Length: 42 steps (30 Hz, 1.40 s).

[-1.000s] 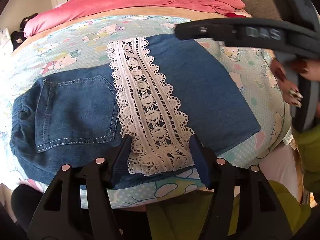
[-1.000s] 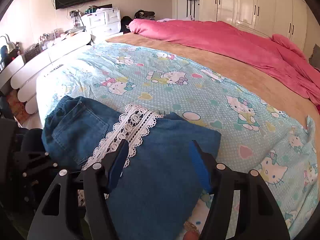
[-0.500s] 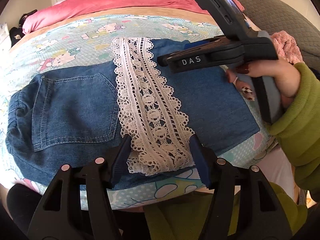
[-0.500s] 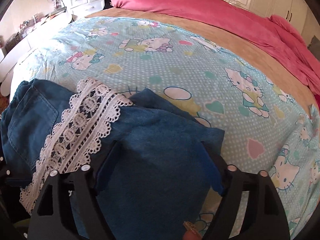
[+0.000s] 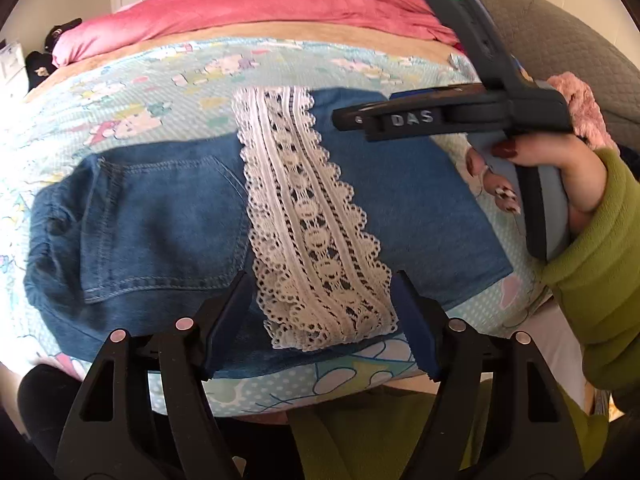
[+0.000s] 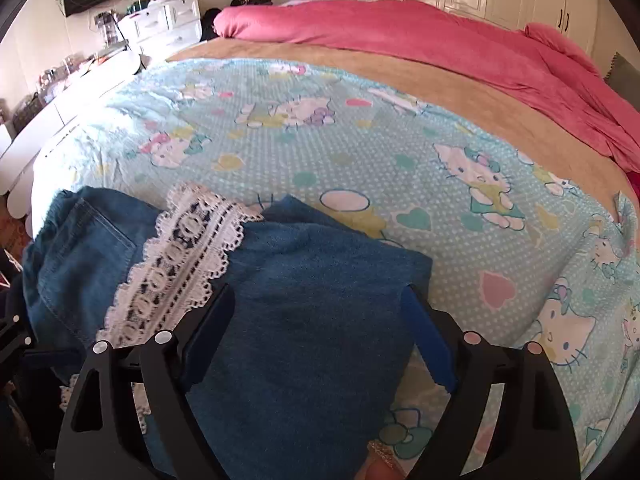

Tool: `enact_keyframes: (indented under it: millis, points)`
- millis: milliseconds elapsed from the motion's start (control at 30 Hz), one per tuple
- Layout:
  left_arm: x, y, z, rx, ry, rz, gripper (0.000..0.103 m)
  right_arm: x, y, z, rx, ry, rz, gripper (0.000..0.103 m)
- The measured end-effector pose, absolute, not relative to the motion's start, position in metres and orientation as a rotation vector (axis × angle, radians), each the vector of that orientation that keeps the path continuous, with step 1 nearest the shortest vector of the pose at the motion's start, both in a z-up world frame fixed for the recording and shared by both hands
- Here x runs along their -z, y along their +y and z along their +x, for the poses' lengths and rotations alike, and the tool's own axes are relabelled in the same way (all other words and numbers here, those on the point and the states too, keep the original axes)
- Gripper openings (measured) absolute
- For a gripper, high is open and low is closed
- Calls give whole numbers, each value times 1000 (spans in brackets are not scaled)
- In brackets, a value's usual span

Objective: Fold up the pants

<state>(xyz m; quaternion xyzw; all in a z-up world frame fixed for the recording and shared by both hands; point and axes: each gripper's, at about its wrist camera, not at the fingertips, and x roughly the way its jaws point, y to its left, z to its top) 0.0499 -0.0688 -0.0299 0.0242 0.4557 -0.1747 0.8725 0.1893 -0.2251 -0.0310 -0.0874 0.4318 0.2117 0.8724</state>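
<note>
Both grippers have just been opening, and the right one has come lower and closer over the jeans' plain half. Left gripper stands spread at the near end of the lace band, the lace lying between its fingers but not pinched. Right gripper is spread wider, over the blue denim to the right of the lace, and its pads do not press the cloth either. In the left view it shows from the side, held by a hand in a green sleeve, above the jeans' right part.

Jeans lie folded into a compact rectangle on the cartoon-print sheet, at the near edge of the bed, pocket to the left of the lace and plain denim to its right. With both grippers let go, the last fold looks laid down; I judge the task far along, with perhaps one more fold across the lace or just a smoothing left.

Beyond the jeans the sheet is bare, then comes a tan cover and a pink duvet. Nothing lies on the jeans or blocks either gripper. A grey cushion sits off to the right, clear of the work.
</note>
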Motion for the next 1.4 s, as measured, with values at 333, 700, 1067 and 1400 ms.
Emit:
enact_keyframes:
  millis: [333, 700, 1067, 1400]
  points:
    - [7, -61, 42, 295, 887, 69, 92, -11, -237, 171, -443, 820, -136, 84]
    - [-11, -53, 33, 265, 838, 55, 93, -43, -226, 155, -466, 758, -151, 84]
    - [-18, -31, 30, 239, 813, 6, 93, -64, -190, 144, -502, 723, -194, 99]
    - [-21, 17, 30, 147, 805, -63, 93, -67, -143, 144, -574, 734, -249, 99]
